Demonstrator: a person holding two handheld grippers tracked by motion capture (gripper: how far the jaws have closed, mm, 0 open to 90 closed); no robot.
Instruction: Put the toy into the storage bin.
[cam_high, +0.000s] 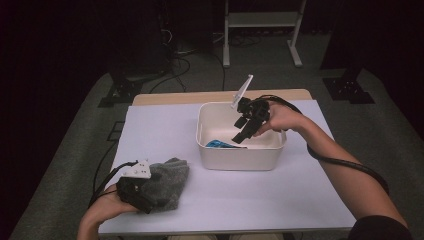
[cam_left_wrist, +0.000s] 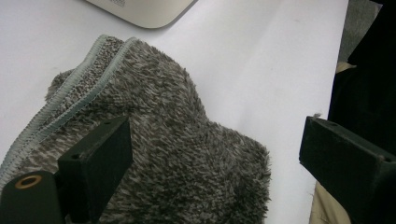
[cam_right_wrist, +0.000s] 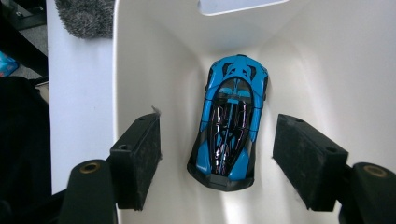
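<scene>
Blue car (cam_right_wrist: 229, 122) lying on the bin (cam_high: 210, 155) floor, right tool (cam_high: 242, 134) above it, wide and empty. Left tool (cam_left_wrist: 212, 154) wide over the sock (cam_left_wrist: 159, 140) on the surface (cam_high: 280, 195), apparently ready for a grasp.

The high view is looking forward and down from above the person's side, taking in the whole white-covered rectangular table (cam_high: 165, 130). The left gripper view is looking along its own black jaws, close over the fuzzy grey knitted cloth (cam_left_wrist: 177, 154), and is sharing that cloth (cam_high: 170, 180) with the high view. The right gripper view is pointing steeply down into the cream plastic rectangular bin (cam_right_wrist: 154, 60), close above the glossy blue toy sports car (cam_right_wrist: 231, 121); the high view is sharing that bin (cam_high: 240, 157).
</scene>
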